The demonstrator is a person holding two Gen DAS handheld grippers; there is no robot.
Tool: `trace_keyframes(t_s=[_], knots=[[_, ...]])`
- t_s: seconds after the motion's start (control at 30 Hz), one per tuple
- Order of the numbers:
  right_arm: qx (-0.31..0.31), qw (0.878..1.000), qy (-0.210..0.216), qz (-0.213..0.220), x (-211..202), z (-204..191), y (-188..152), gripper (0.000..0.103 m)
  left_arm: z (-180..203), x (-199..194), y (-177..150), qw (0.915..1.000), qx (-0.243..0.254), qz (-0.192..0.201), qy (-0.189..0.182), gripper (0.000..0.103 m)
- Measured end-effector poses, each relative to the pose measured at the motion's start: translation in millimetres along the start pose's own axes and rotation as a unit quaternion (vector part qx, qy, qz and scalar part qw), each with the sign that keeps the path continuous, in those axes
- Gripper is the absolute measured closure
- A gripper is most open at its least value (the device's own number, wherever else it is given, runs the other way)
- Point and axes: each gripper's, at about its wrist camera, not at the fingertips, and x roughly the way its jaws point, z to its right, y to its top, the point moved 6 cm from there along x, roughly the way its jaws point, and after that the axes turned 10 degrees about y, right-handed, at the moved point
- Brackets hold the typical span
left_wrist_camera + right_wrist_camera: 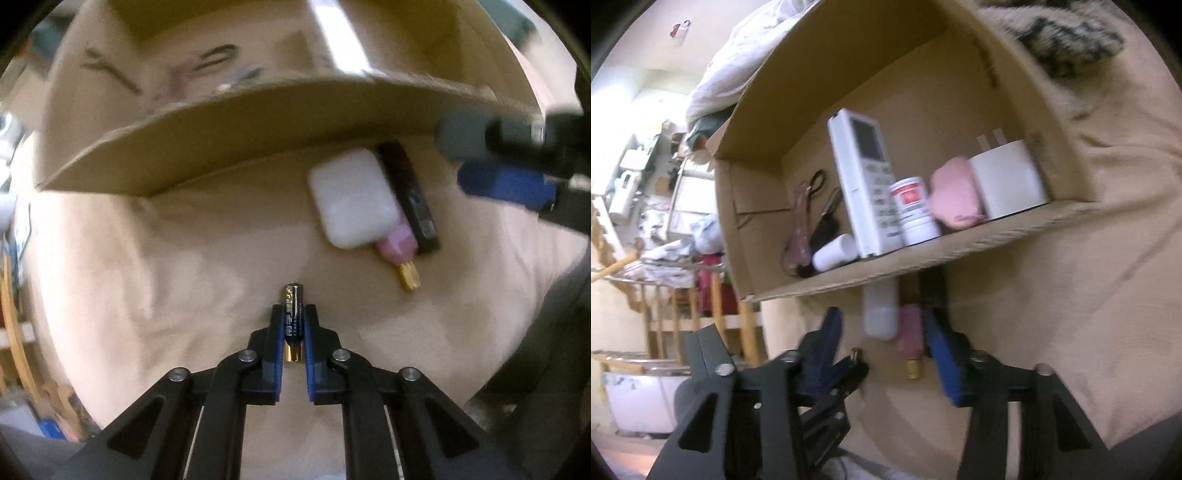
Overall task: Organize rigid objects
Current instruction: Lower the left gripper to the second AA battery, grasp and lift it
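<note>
My left gripper (294, 314) is shut on a black and gold battery (293, 321), held just above the beige bed sheet (166, 266). Ahead to the right lie a white case (351, 197), a black flat bar (410, 195) and a pink lipstick with a gold end (400, 251), near the cardboard box wall (240, 147). My right gripper (882, 336) is open, its fingers on either side of the white case (881, 314) and pink lipstick (910, 332). It shows at the right edge of the left wrist view (506, 162). The left gripper's tip with the battery (855, 356) shows in the right wrist view.
The cardboard box (960, 243) holds a white remote (864, 177), a small white bottle with a red label (914, 210), a pink pouch (955, 199), a white charger plug (1008, 181), scissors (816, 184) and a white tube (834, 253). A furry patterned pillow (1063, 33) lies behind it.
</note>
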Motion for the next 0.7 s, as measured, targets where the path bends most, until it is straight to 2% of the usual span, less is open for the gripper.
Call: trace_keyframes(t_s=[0.1, 0.33, 0.53, 0.63, 0.7], knots=[[-0.017, 1.000, -0.010, -0.017, 15.4, -7.6, 1.7, 0.061, -22.6, -5.0, 3.6, 0.9988, -0.049, 0.005, 0.004, 0.094], [-0.040, 0.996, -0.070, -0.048, 58.3, -11.3, 5.5, 0.061, -70.9, -15.2, -2.9, 0.9892, -0.146, 0.009, 0.000, 0.094], [-0.078, 0.990, -0.102, -0.055, 80.0, -28.7, -1.7, 0.069, -91.3, -21.1, -12.4, 0.9853, -0.170, 0.005, -0.018, 0.094], [-0.093, 0.984, -0.129, -0.077, 97.7, -33.0, -11.2, 0.078, -93.3, -15.2, 4.1, 0.9861, -0.164, 0.008, -0.022, 0.094], [-0.117, 0.980, -0.146, -0.073, 103.7, -39.9, -16.7, 0.081, -93.2, -17.4, 8.0, 0.9864, -0.162, 0.011, -0.023, 0.094]])
